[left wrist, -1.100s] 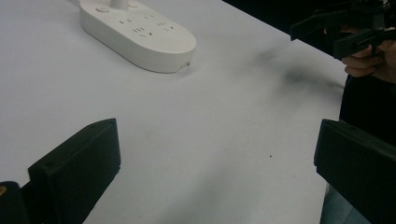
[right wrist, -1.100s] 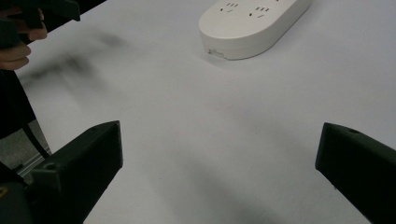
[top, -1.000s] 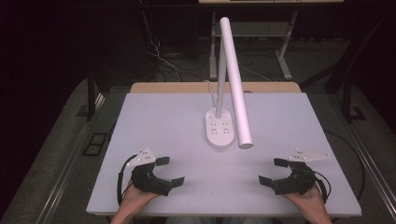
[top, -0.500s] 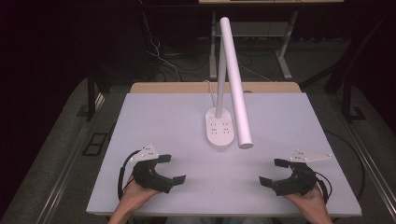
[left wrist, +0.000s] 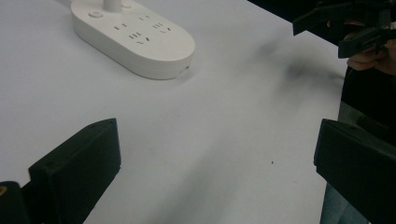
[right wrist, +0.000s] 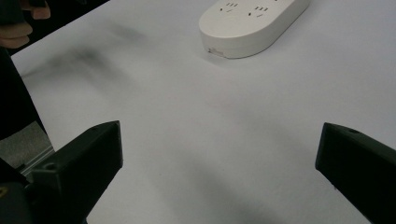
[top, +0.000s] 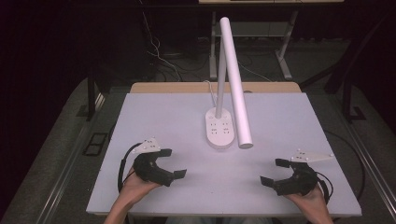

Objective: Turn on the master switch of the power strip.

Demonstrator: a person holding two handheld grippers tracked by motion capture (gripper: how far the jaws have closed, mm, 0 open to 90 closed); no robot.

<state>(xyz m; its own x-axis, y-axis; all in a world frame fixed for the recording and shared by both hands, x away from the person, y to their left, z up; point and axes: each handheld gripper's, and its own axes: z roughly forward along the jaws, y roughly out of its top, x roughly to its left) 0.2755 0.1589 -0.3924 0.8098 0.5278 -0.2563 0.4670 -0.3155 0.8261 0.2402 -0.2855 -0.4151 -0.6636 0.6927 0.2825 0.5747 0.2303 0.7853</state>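
Your left gripper (top: 173, 163) sits near the front left corner of the table (top: 154, 116), and its jaws are wide apart with nothing between them. Your right gripper (top: 276, 171) sits near the front right corner, and its jaws are wide apart and empty too. Both point in toward the middle of the table.

The desk lamp (top: 236, 84) stands in the middle, a bit closer to the back edge. Its flat white base (top: 219, 130) has plug holes on top. A thin post (top: 219, 84) goes up from the back of the base, and the long white tube leans forward and down, past the front of the base. Its low end hangs above the table, just to the right of the base.

Watch out for that tube. It sticks out toward you, so your right gripper may bump it if you come in high, and the lamp could tip or slide. The base looks smooth and rounded, so the jaws could slip off if you pinch it at the edge. A white cord (top: 210, 91) runs off the back edge; a hard pull on the lamp may tug it tight.
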